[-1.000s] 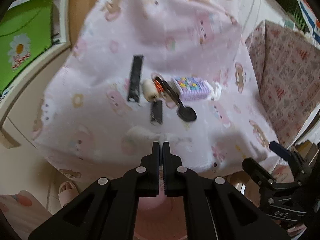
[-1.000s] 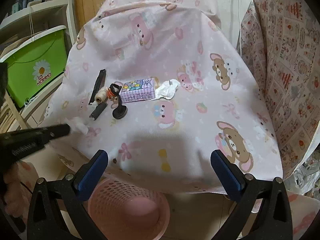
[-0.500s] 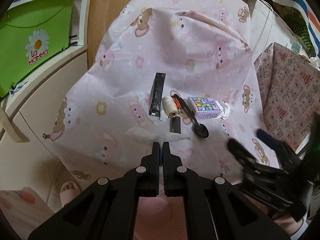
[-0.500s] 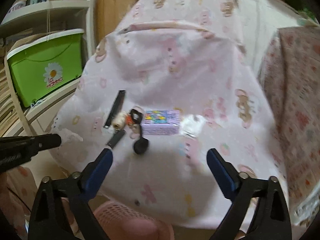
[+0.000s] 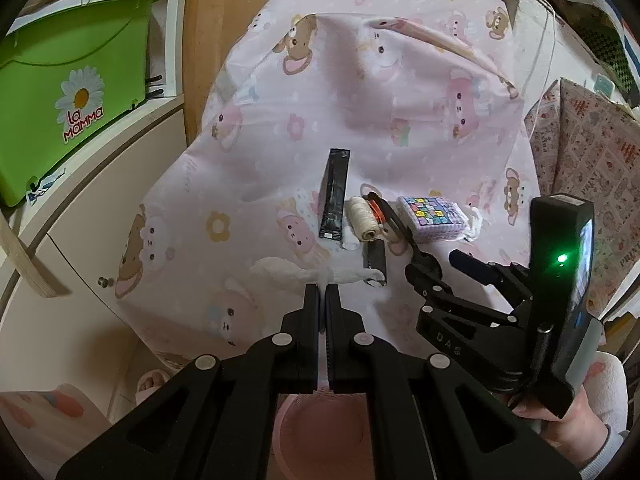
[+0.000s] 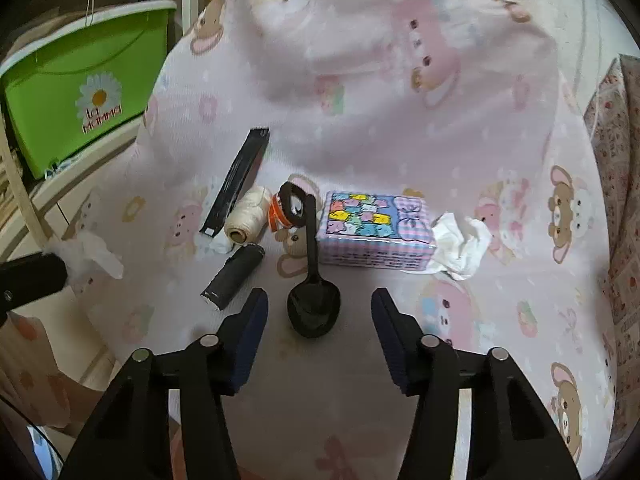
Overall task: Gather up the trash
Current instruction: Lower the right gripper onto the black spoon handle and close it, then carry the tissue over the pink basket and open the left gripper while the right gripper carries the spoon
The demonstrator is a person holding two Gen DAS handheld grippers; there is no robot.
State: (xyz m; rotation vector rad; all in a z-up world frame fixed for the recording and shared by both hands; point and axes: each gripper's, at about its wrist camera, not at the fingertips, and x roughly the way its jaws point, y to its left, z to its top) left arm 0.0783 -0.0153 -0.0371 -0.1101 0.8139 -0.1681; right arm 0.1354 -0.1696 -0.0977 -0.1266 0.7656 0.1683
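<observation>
My left gripper is shut on a crumpled white tissue and holds it just off the table's near edge; the tissue also shows in the right wrist view. My right gripper is open, its fingers either side of the bowl of a black spoon on the pink cartoon tablecloth. Another crumpled white tissue lies right of a purple patterned box. A long black wrapper and a short black wrapper lie to the left.
A cream thread spool and an orange-and-black item sit by the spoon handle. A pink basket stands on the floor below the table edge. A green bin is on a shelf at left. Patterned fabric is at right.
My right gripper has moved in low over the table and narrowed around the spoon. My left gripper, still shut on the tissue, has shifted slightly with it.
</observation>
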